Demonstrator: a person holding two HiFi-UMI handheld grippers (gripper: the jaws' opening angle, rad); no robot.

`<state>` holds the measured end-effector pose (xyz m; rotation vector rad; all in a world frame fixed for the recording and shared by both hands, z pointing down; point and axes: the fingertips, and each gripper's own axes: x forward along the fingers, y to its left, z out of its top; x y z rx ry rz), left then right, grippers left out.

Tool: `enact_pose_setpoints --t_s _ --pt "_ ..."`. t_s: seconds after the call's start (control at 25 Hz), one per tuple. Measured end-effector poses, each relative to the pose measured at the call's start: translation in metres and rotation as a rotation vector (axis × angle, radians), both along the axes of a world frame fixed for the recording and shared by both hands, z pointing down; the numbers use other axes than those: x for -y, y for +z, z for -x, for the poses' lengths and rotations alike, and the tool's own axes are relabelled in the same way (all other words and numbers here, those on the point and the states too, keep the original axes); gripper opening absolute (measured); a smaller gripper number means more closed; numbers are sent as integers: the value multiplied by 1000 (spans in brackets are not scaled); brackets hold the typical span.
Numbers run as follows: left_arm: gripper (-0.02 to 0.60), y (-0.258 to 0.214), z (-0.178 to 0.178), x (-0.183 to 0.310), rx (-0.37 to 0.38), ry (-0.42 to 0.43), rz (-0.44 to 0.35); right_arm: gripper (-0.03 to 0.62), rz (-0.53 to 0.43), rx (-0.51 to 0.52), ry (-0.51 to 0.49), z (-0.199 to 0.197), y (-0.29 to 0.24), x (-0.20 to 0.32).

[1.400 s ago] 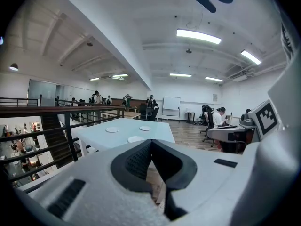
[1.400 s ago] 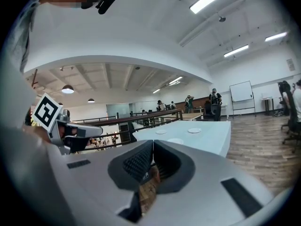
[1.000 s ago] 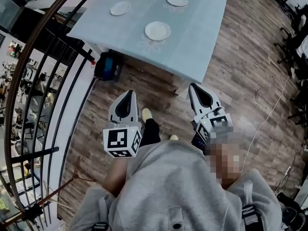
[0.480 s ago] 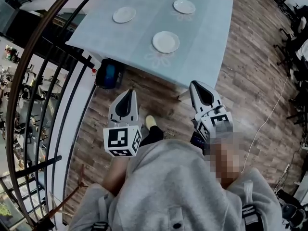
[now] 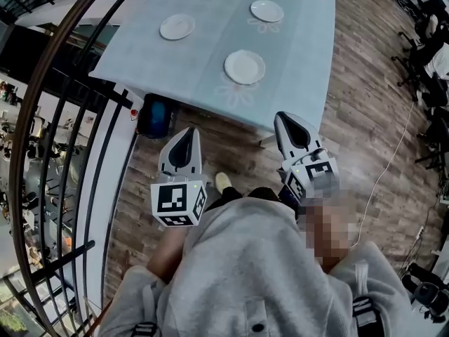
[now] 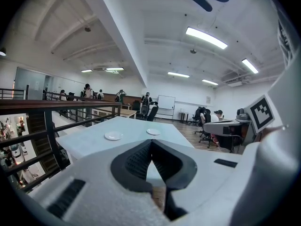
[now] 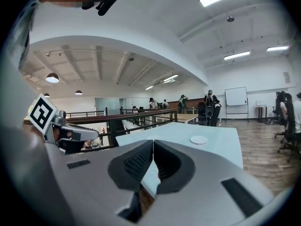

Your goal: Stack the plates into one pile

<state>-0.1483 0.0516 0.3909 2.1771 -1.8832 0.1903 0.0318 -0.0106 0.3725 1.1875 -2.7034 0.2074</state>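
Three white plates lie apart on a table with a pale blue cloth (image 5: 295,83): a near plate (image 5: 245,67), a far left plate (image 5: 177,27) and a far right plate (image 5: 267,10). Both grippers hang over the wood floor, short of the table's near edge. My left gripper (image 5: 189,132) is shut and empty; its view shows two plates (image 6: 113,135) (image 6: 153,132) beyond its jaw tips (image 6: 151,143). My right gripper (image 5: 284,116) is also shut and empty, with one plate (image 7: 199,139) seen ahead of its tips (image 7: 153,142).
A dark curved railing (image 5: 49,97) runs along the left, with a drop beyond it. A black and blue bag (image 5: 156,112) sits on the floor by the table's near left corner. Office chairs (image 5: 429,55) and a cable (image 5: 393,153) are at the right.
The table and its plates have come nearer in the head view. Both grippers have moved forward toward it with the person, still shut. The person's foot has stepped forward.
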Motion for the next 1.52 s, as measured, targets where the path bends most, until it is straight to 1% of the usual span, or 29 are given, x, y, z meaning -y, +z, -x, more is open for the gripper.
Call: enact_pose_setpoints --t_s 0.24,0.44,0.76,1.04,1.32,1.52 --pt "18 2 17 9 6 19 -1 26 -5 -15 13 15 4 4" --pt "18 -1 26 12 8 14 1 26 -16 -41 15 18 3 6" --pt "18 -3 43 29 10 9 -9 27 -37 -50 22 27 0 26" --pt "18 -1 49 65 20 31 -7 26 -30 -45 34 34 2 57" --pt "18 1 69 106 69 82 15 26 8 -26 62 49 9 83" --pt "18 9 85 149 118 114 45 26 39 -18 82 60 17 110"
